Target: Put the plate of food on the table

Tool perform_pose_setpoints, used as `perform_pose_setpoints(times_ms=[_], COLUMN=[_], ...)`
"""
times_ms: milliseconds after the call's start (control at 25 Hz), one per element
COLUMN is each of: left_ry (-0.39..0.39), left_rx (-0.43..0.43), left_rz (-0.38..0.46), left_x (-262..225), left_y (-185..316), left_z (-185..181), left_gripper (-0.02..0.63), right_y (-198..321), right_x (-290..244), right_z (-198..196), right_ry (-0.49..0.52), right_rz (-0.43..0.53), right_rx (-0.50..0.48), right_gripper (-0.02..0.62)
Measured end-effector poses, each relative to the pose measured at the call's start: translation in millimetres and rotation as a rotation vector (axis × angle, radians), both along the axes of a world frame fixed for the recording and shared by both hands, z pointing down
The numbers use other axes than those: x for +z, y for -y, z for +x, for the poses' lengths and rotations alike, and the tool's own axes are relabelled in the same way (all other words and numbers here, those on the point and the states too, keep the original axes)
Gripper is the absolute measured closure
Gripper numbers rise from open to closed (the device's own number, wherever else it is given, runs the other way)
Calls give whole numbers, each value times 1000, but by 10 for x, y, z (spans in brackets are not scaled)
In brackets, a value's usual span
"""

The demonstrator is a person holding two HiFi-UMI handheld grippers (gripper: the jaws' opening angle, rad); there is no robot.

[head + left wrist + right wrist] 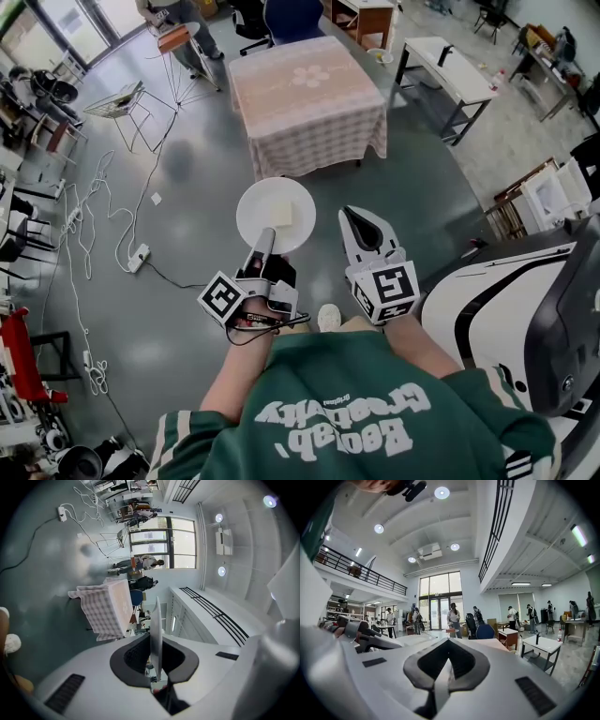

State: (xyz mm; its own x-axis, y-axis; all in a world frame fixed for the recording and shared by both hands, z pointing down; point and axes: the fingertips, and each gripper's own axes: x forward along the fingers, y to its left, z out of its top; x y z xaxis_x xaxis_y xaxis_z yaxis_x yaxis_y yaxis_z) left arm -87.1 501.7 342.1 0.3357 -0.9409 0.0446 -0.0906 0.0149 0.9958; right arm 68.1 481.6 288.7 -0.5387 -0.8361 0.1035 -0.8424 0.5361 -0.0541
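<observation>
White plate [275, 214] is riding level in front of the person, its near rim pinched by the left hand-held gripper [265, 240] so the pale food [281, 215] (possibly a slice of something) is sitting flat. The right hand-held gripper [362, 223] is hovering alongside, jaws pressed together on nothing. The cloth-covered table [309, 103] is standing well ahead.

Ahead of left tool [267, 236]: open grey floor [202, 178] runs up to the cloth-covered worktop [309, 94].
Worktop surface: bare cloth, open from its near edge.
Left of left tool: cables [89, 216] and a power strip [139, 258] lie low on the floor; a wire stand [117, 101] stands further on.
Right of right tool [361, 217]: a bulky white-and-black machine [525, 309] near, closing that side.
Right of worktop: a white bench [450, 70], with a floor gap between them.
</observation>
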Motion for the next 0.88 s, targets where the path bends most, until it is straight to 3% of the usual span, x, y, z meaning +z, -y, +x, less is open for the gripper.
perform_pose_setpoints(times_ms=[440,880], left_ry=[4,-16], left_rx=[-25,-23], left_rz=[19,58], left_x=[-45,28], left_y=[138,808], left_z=[-44,-19], left_gripper=[577,577], right_y=[77,665], right_x=[-8,44], right_z=[77,80], right_ry=[-5,-22], right_rz=[14,54], right_rx=[0,0], right_gripper=[580,580])
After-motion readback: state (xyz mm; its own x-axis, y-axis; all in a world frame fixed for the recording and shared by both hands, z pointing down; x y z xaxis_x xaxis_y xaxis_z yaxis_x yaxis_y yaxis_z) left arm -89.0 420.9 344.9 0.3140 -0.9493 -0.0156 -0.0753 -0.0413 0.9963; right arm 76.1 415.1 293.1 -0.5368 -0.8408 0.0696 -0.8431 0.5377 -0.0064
